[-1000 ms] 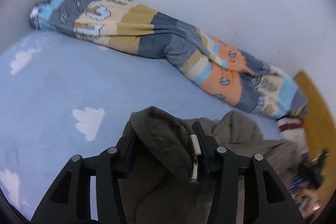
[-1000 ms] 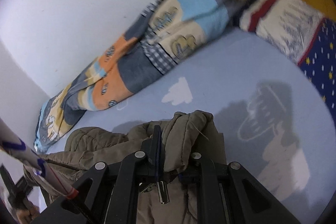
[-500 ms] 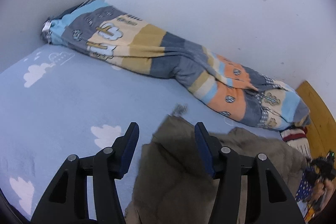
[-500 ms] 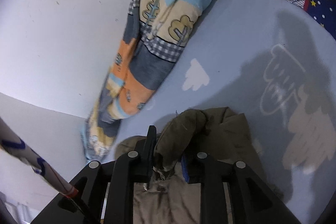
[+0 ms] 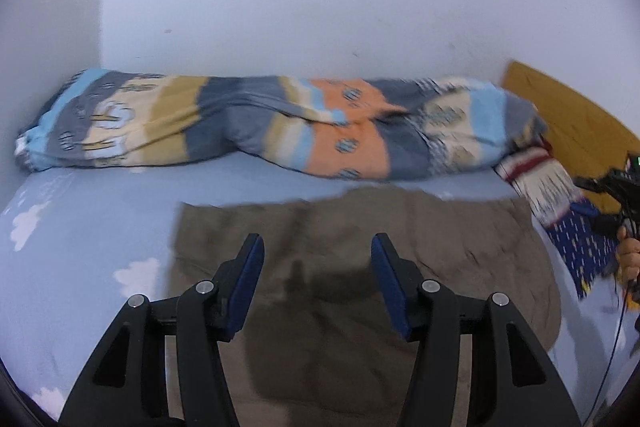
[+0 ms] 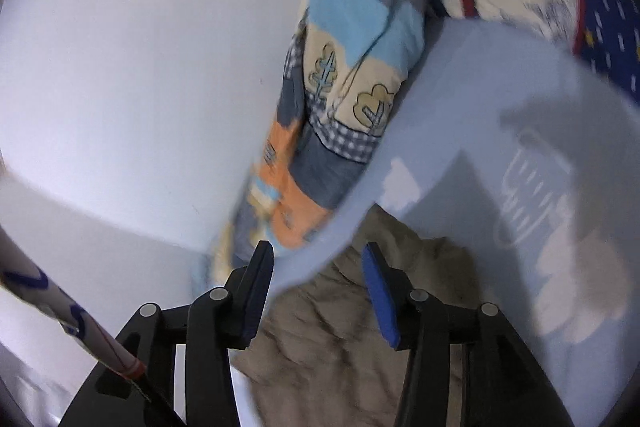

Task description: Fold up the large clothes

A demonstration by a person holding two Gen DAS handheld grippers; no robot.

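Note:
An olive-brown padded garment (image 5: 360, 235) lies spread flat on the light blue bed sheet (image 5: 88, 211). My left gripper (image 5: 316, 247) hovers above its near half, open, with nothing between the blue pads. In the right wrist view the same garment (image 6: 340, 339) lies below my right gripper (image 6: 318, 259). Its jaws are opening and the cloth sits under them, free of the pads. At the right edge of the left wrist view, a hand (image 5: 628, 259) holds that other gripper.
A rolled patchwork quilt (image 5: 280, 131) lies along the white wall behind the garment. A pillow (image 5: 540, 183) with red stripes and navy cloth sits at the right by a wooden headboard (image 5: 572, 123). The sheet carries white cloud prints (image 6: 400, 183).
Both grippers let go of the garment and drew back. The left opened first and swung level; the right then opened and rolled. The garment now lies flat.

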